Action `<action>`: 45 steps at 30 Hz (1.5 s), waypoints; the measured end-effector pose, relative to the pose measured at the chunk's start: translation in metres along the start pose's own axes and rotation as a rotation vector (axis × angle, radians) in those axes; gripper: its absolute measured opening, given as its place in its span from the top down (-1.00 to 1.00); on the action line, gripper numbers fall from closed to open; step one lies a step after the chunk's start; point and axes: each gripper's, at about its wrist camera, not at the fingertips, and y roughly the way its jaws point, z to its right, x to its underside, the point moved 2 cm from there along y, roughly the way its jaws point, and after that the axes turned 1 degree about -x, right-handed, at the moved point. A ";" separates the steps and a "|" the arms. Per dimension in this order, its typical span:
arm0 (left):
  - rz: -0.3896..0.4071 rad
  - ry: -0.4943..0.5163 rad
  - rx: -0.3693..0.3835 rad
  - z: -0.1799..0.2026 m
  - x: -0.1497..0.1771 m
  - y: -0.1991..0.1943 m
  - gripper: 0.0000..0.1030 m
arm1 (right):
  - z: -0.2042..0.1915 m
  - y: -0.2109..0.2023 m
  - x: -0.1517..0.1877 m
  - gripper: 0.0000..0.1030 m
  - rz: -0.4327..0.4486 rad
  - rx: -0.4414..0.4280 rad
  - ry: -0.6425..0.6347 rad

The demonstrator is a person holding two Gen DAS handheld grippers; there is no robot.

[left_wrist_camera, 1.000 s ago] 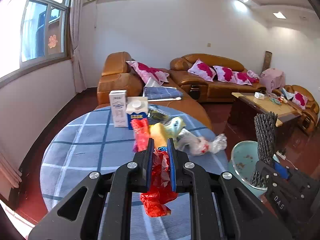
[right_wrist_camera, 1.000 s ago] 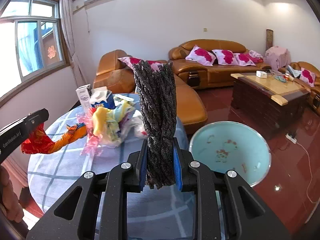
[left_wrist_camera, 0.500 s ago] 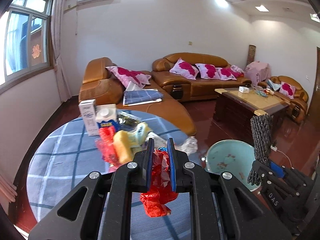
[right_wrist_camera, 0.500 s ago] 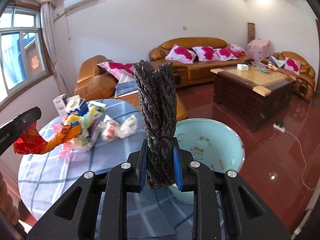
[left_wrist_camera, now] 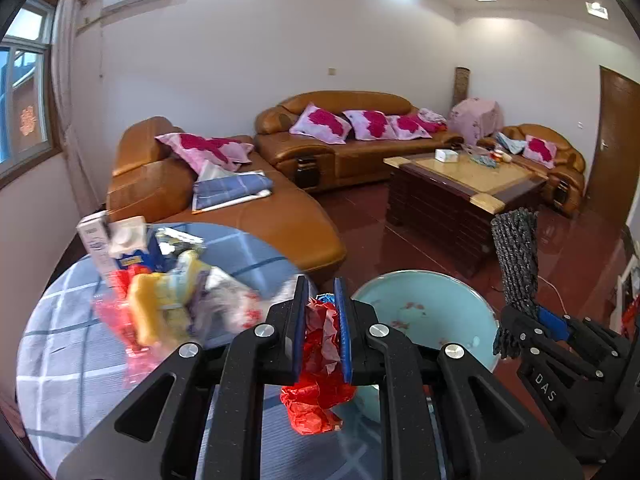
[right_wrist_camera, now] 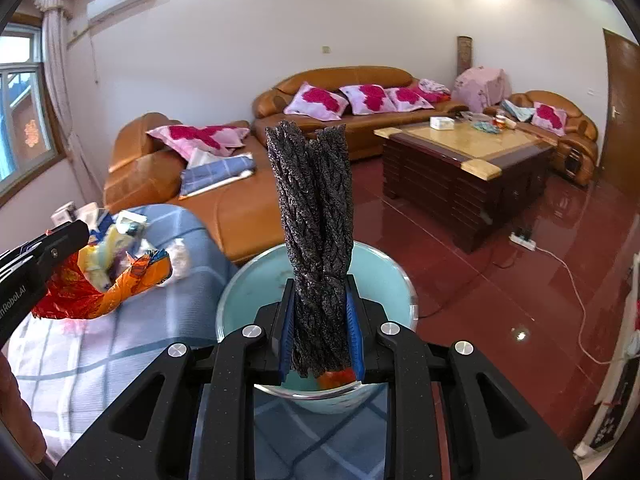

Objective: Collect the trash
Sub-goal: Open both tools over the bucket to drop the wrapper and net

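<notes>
My left gripper [left_wrist_camera: 320,292] is shut on a crumpled red wrapper [left_wrist_camera: 320,376] and holds it over the round table's edge, beside a light blue basin [left_wrist_camera: 424,312]. The wrapper also shows in the right wrist view [right_wrist_camera: 100,292]. My right gripper [right_wrist_camera: 320,296] is shut on a dark braided bundle [right_wrist_camera: 312,208] that stands upright above the basin [right_wrist_camera: 376,280]. The bundle also shows at the right of the left wrist view [left_wrist_camera: 516,260]. A pile of trash [left_wrist_camera: 168,300] lies on the blue checked tablecloth [left_wrist_camera: 60,352].
Two cartons [left_wrist_camera: 116,240] stand at the table's far side. Brown leather sofas [left_wrist_camera: 248,220] with pink cushions stand behind. A dark wooden coffee table [left_wrist_camera: 460,196] stands on the red floor. A cable and power strip [right_wrist_camera: 524,240] lie on the floor.
Both grippers have swung right, away from the trash pile and toward the basin. The basin now sits directly under the right gripper. Both keep their hold.
</notes>
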 end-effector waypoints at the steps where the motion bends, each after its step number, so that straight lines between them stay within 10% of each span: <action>1: -0.007 0.002 0.008 0.003 0.000 0.004 0.74 | 0.004 0.004 0.000 0.54 -0.007 0.010 0.003; 19: -0.185 0.035 0.140 0.038 0.030 0.097 0.67 | 0.029 0.077 0.015 0.43 -0.170 0.055 -0.006; 23: -0.189 0.060 0.085 0.033 0.033 0.104 0.08 | 0.027 0.081 0.015 0.26 -0.172 0.059 -0.016; 45: -0.145 0.025 -0.126 -0.006 0.026 0.085 -0.78 | 0.017 0.060 0.003 -0.15 -0.095 0.080 0.012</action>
